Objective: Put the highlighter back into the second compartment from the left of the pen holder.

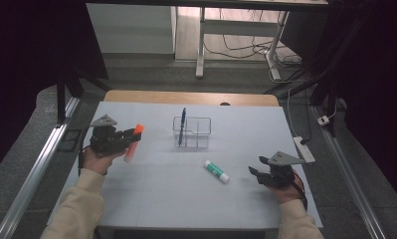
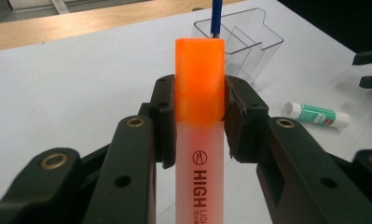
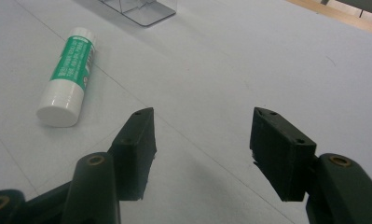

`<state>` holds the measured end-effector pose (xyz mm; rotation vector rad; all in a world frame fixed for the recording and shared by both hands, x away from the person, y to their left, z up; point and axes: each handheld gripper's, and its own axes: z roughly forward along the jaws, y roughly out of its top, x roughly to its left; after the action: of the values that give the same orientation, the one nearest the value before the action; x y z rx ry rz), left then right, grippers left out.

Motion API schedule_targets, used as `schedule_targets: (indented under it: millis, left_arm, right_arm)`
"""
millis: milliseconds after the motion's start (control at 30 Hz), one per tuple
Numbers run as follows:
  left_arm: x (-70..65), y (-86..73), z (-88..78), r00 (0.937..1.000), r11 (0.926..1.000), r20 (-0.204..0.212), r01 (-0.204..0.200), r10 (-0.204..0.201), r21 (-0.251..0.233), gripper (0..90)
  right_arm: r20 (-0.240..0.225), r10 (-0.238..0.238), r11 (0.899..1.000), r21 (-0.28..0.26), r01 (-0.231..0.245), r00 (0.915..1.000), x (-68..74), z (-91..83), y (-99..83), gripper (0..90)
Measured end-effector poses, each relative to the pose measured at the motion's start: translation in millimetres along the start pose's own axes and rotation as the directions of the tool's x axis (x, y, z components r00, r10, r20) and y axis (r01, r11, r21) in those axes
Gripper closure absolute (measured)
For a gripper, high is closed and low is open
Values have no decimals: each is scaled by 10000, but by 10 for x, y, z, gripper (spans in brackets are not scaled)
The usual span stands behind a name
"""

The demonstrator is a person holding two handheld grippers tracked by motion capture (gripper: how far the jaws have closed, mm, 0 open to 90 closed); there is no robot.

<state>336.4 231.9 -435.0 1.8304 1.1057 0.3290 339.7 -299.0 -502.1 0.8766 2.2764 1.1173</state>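
Left gripper [image 2: 200, 114] clamped the orange-capped highlighter [image 2: 198, 135] at its cap, lifted left of the clear organizer [image 1: 192, 132]. Dropping it in well likely meant tipping it upright over an empty compartment, clear of the blue pen [image 1: 182, 121]. Right gripper [image 3: 201, 140] hung wide open, empty, near the glue stick [image 3: 68, 77], right of the organizer.

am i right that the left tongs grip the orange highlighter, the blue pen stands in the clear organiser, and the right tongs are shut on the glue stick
Not quite: the right tongs are open and empty, as the right gripper view shows; the white-and-green glue stick lies on the table apart from them. The left tongs do grip the orange-capped highlighter, and the blue pen stands in the clear plastic organiser.
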Motion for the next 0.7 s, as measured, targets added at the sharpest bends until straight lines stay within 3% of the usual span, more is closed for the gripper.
schedule_targets:
  millis: [700]
  left_arm:
    - [-161,243,101,9978,9942,485,-398,448,-1001,666]
  right_arm:
    - [-193,177,9998,-21,-177,9997,-15,11,-13,387]
